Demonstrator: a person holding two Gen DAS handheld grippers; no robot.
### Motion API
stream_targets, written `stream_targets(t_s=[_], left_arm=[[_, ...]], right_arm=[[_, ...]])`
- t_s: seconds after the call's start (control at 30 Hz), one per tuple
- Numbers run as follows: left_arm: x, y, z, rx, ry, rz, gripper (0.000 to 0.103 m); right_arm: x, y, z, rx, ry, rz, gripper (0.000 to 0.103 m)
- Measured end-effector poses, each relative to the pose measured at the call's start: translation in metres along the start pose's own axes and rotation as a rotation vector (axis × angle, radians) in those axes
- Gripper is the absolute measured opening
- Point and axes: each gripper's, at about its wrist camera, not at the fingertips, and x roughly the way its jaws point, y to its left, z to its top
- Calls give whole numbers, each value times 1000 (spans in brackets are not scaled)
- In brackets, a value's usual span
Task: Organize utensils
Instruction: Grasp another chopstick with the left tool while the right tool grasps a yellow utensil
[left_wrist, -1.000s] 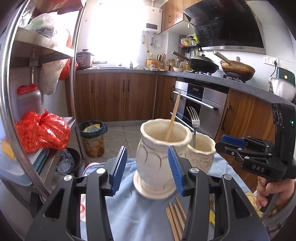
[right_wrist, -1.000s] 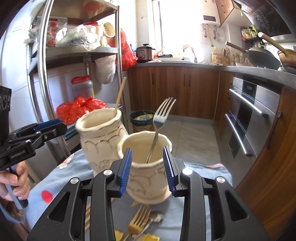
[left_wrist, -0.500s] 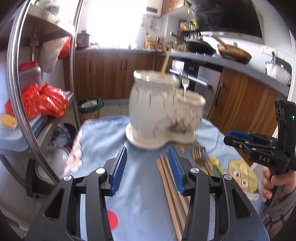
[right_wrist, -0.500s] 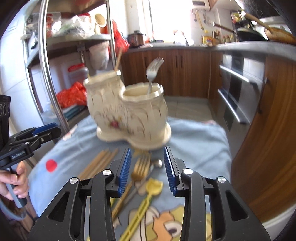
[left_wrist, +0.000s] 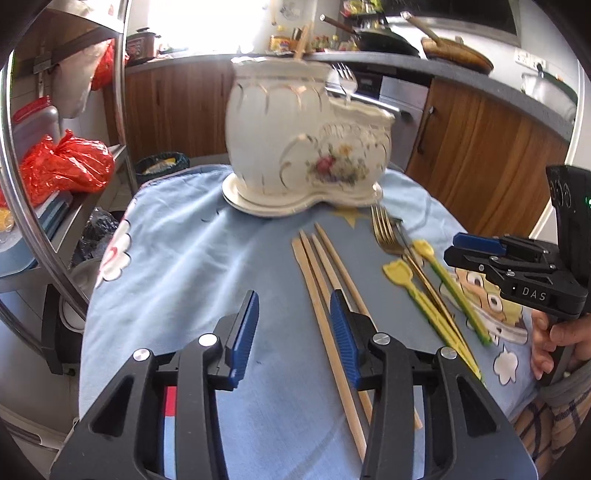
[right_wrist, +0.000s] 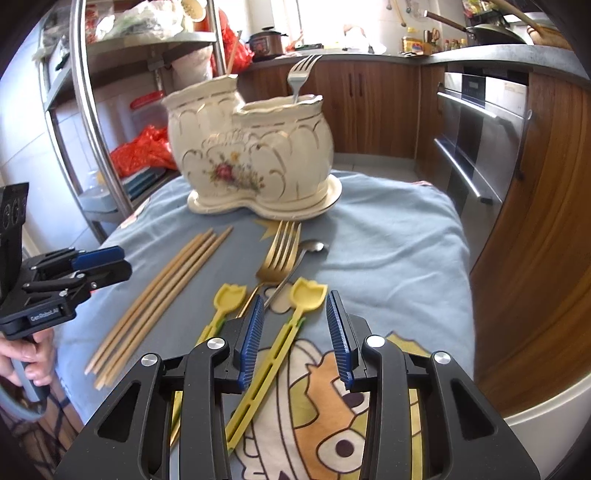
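A cream double-pot ceramic holder (left_wrist: 303, 136) (right_wrist: 251, 147) stands at the far end of the blue cloth. One chopstick stands in its taller pot and a silver fork (right_wrist: 301, 74) in the lower one. Several wooden chopsticks (left_wrist: 325, 291) (right_wrist: 159, 295) lie on the cloth. A gold fork (right_wrist: 279, 254) (left_wrist: 384, 232), a silver spoon (right_wrist: 314, 246) and two yellow tulip-shaped utensils (right_wrist: 295, 317) (left_wrist: 413, 291) lie beside them. My left gripper (left_wrist: 291, 325) is open and empty over the cloth, its right finger over the chopsticks. My right gripper (right_wrist: 295, 328) is open and empty above a yellow utensil.
A steel shelf rack (left_wrist: 85, 155) with a red bag (left_wrist: 64, 162) stands left of the table. An oven and wooden cabinets (right_wrist: 491, 147) stand to the right. A bin (left_wrist: 159, 166) sits on the floor behind. The cloth (right_wrist: 399, 240) has bare room at right.
Both grippers have pulled back from the holder and tilted down toward the cloth. The utensils on the cloth have come into view. Both stay open and empty.
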Motion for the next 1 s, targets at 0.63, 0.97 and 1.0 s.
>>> stream_targets(t_s=[0.63,0.97,1.0], left_arm=[[30,-14,4,105,145,47,15],[27,-3,6,92,178,23,7],[28,-4,7,104,187,24,7]], right_arm=[[16,1,-4,-9,115,2,33],[18,4,-2,-63,141,15,16],[17,3,0,-71,158,18,15]])
